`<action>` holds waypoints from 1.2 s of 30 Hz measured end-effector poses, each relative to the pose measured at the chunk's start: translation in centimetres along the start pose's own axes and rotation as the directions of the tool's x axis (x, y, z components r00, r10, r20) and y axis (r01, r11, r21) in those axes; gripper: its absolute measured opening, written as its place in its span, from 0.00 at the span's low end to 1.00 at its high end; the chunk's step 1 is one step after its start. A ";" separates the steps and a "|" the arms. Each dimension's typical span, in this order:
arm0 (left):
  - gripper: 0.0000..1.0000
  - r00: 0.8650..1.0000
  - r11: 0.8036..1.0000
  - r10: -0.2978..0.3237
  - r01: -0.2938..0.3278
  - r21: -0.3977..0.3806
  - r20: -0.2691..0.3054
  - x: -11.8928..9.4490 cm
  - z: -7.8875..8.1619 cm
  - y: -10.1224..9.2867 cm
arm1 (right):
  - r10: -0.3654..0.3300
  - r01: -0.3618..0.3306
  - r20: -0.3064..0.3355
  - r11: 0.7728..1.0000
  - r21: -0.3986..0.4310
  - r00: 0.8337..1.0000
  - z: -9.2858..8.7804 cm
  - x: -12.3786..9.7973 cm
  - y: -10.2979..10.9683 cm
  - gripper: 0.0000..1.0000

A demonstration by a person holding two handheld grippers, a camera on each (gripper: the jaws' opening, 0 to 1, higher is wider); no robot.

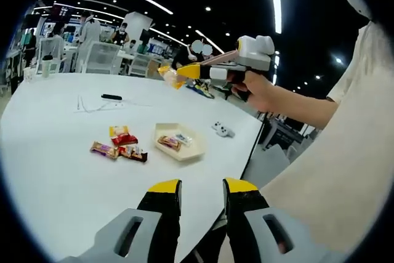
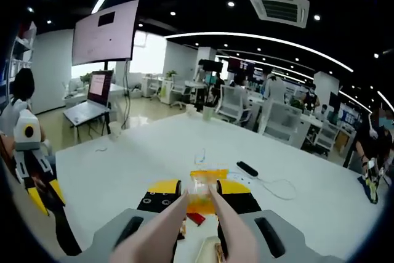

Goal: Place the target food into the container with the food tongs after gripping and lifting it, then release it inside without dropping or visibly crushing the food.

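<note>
A white table (image 1: pixel 55 170) holds a cream container (image 1: pixel 178 141) with two wrapped snacks inside, its contents too small to identify. Loose wrapped snacks (image 1: pixel 120 146) lie just beside it. High above the table, the right gripper (image 1: pixel 184 71) squeezes pink food tongs (image 2: pixel 197 220) whose tips clamp a clear orange-yellow food packet (image 2: pixel 203 192); its label is unreadable. The left gripper (image 1: pixel 202 190) hangs low at the table's edge, jaws narrowly parted, empty.
</note>
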State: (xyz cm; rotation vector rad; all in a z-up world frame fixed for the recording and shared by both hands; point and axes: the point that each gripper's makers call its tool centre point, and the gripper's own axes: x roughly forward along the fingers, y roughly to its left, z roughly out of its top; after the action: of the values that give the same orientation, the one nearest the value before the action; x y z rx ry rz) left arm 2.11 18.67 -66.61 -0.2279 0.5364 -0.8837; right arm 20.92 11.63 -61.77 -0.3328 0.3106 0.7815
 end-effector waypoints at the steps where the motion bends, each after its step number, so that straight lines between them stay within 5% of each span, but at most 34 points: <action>1: 0.26 1.000 1.000 -0.001 0.001 0.001 -0.001 0.0 0.0 0.0 | -0.002 0.002 0.000 1.000 0.001 1.000 0.0 -0.1 -0.1 0.22; 15: 0.26 1.000 1.000 -0.027 0.027 0.008 -0.014 0.7 0.0 -0.4 | -0.023 0.023 0.003 1.000 0.006 1.000 0.0 -0.9 -0.8 0.21; 36: 0.26 0.992 0.993 -0.117 0.118 0.030 -0.040 4.6 0.7 -2.1 | -0.128 0.126 0.030 0.991 0.040 0.991 0.2 -4.5 -5.2 0.21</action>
State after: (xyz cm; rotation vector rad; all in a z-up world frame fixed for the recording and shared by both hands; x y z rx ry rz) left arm 3.46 13.74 -66.82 -0.2152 0.5474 -1.0122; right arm 21.69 5.42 -58.90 -0.3008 0.2709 0.6544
